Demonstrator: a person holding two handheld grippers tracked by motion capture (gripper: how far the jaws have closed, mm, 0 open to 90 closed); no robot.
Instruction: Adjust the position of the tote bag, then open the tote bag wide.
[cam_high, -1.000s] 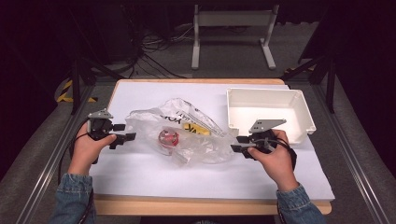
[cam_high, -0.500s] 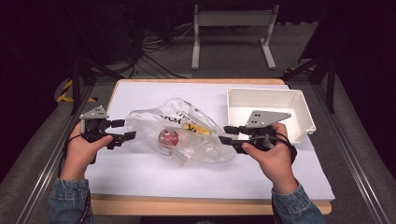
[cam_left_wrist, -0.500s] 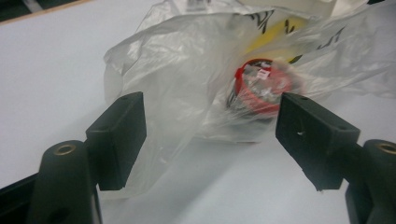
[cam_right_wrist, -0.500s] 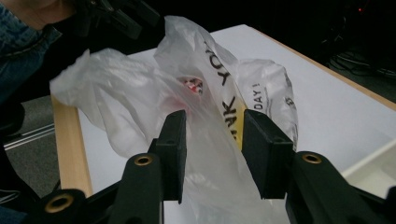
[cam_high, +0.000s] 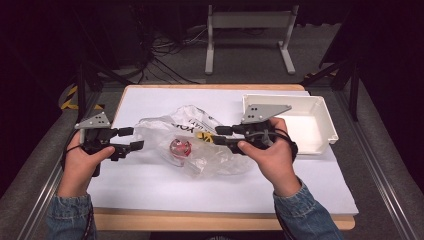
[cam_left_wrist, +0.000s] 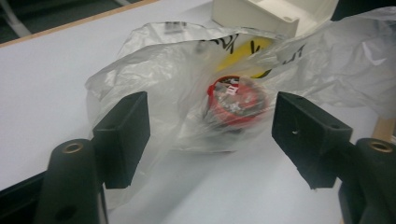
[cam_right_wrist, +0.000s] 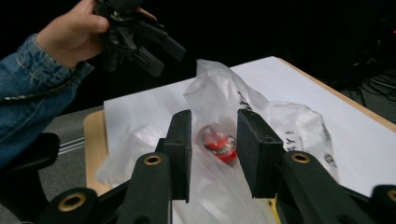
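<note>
Plastic bag (cam_high: 192, 142) unmoved; both claws raised since earlier: left claw (cam_high: 131, 138) wide, right claw (cam_high: 220, 135) half-open, empty.

clear plastic bag (cam_high: 200, 142), black and yellow print; red round object (cam_high: 180, 148); white tray (cam_high: 320, 107)

This looks like a lab or recording studio, not a home. The table (cam_high: 150, 180) is a plain wooden top under a white sheet, standing alone on grey carpet (cam_high: 30, 200). Black drapes close off the back and sides, so the room is dark beyond the lit tabletop. Loose cables (cam_high: 165, 60) snake across the floor behind, next to a white metal stand (cam_high: 247, 35). Yellow-and-black hazard tape (cam_high: 70, 97) marks the floor at the left.
</note>
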